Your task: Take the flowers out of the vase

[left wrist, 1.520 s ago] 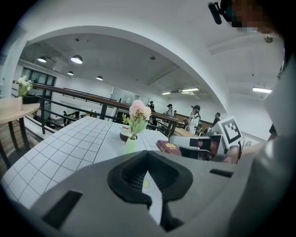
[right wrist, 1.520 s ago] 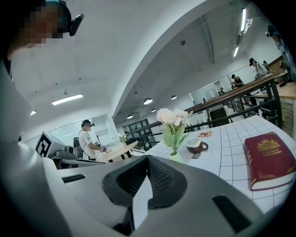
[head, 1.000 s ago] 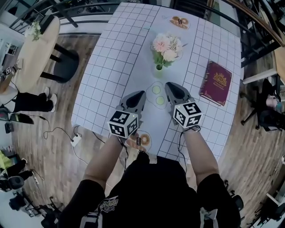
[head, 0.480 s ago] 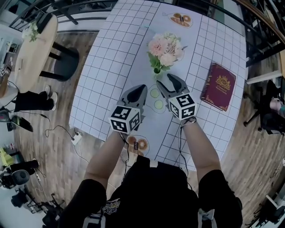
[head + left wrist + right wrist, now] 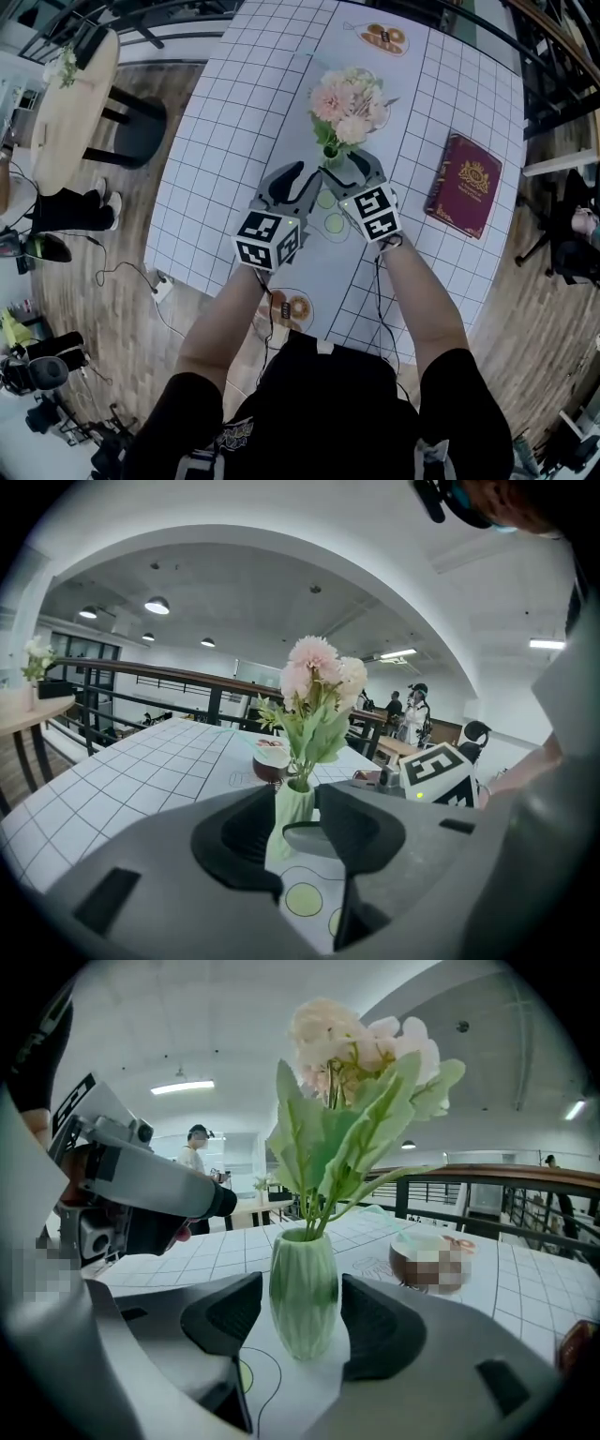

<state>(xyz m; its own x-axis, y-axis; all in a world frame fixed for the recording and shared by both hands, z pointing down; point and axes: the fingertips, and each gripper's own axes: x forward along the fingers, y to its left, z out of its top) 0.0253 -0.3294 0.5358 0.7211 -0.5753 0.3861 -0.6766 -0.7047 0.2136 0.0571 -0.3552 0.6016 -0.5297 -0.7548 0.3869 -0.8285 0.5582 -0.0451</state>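
A ribbed pale green vase (image 5: 303, 1288) stands on the white gridded table (image 5: 234, 122) and holds pink and cream flowers (image 5: 349, 97) with green leaves. My right gripper (image 5: 300, 1312) is open; its jaws have just been opening and now stand on either side of the vase, a gap at each pad. My left gripper (image 5: 298, 829) is open too, its jaws also just opening, and it points at the vase (image 5: 291, 808) from a little short of it. In the head view both grippers (image 5: 298, 183) (image 5: 352, 167) meet at the vase (image 5: 331, 153).
A dark red book (image 5: 464, 178) lies to the right. A plate of pastries (image 5: 380, 37) sits at the far edge, another plate (image 5: 291, 307) at the near edge. A coconut cup (image 5: 427, 1260) stands behind the vase. A round wooden table (image 5: 66, 103) is to the left.
Both grippers have moved forward across the table to the vase. Their jaws, shut a second ago, now stand apart, and the right gripper has rolled.
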